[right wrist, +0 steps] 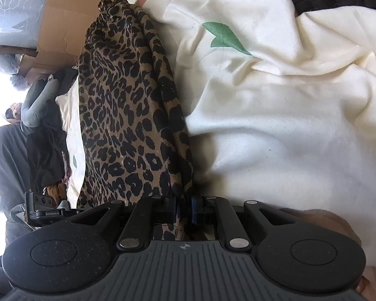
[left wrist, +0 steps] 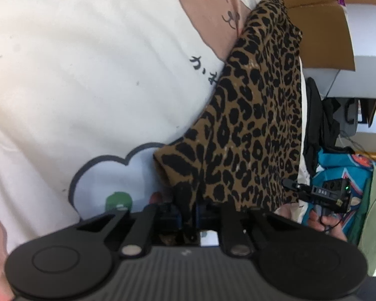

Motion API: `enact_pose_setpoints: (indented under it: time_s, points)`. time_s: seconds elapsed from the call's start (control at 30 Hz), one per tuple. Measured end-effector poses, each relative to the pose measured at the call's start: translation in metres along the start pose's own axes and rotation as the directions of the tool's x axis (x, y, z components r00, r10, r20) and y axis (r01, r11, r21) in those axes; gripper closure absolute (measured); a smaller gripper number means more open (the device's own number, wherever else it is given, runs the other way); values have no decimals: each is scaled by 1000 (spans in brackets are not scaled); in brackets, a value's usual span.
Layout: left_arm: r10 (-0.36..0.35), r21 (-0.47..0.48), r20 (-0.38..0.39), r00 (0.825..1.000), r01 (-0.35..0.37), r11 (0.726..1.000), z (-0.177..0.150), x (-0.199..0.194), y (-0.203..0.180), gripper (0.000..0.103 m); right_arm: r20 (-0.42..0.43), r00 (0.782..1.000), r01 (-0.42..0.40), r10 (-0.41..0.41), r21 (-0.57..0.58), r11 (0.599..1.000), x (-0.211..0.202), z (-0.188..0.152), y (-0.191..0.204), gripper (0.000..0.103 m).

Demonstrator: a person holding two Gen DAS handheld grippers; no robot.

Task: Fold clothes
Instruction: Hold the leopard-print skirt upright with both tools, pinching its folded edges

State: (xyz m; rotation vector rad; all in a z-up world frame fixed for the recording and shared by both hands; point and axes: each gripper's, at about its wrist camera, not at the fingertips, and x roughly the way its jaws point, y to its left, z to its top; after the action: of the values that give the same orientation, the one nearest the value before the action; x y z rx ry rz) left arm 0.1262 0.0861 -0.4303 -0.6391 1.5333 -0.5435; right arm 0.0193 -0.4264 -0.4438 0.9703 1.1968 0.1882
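A leopard-print garment [left wrist: 258, 125] hangs stretched between my two grippers, held up in front of a cream sheet [left wrist: 75, 75] printed with cartoon shapes. My left gripper [left wrist: 188, 213] is shut on one end of the garment, with fabric pinched between its blue pads. In the right wrist view the same leopard-print garment [right wrist: 127, 115] runs away from my right gripper [right wrist: 184, 210], which is shut on its other end. The far end of the cloth bunches near the top. The right gripper's body [left wrist: 323, 193] shows at the lower right of the left wrist view.
The cream sheet [right wrist: 275, 125] fills most of both views. A cardboard box [left wrist: 320, 25] stands behind the garment. A pile of teal and green clothes [left wrist: 351, 175] lies at right. A person in dark clothing [right wrist: 37, 130] is at the left, with the box [right wrist: 62, 20] above.
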Motion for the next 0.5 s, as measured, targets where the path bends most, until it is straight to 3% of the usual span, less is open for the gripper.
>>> enact_pose_setpoints:
  time_s: [0.07, 0.1, 0.5]
  points:
    - [4, 6, -1, 1000, -4, 1000, 0, -2, -3, 97, 0, 1000, 2, -2, -7, 1000, -1, 0, 2, 92]
    - [7, 9, -2, 1000, -7, 1000, -1, -3, -5, 97, 0, 1000, 0, 0, -9, 1000, -2, 0, 3, 99]
    - [50, 25, -42, 998, -49, 998, -5, -14, -17, 98, 3, 1000, -5, 5, 0, 1000, -11, -5, 9, 100]
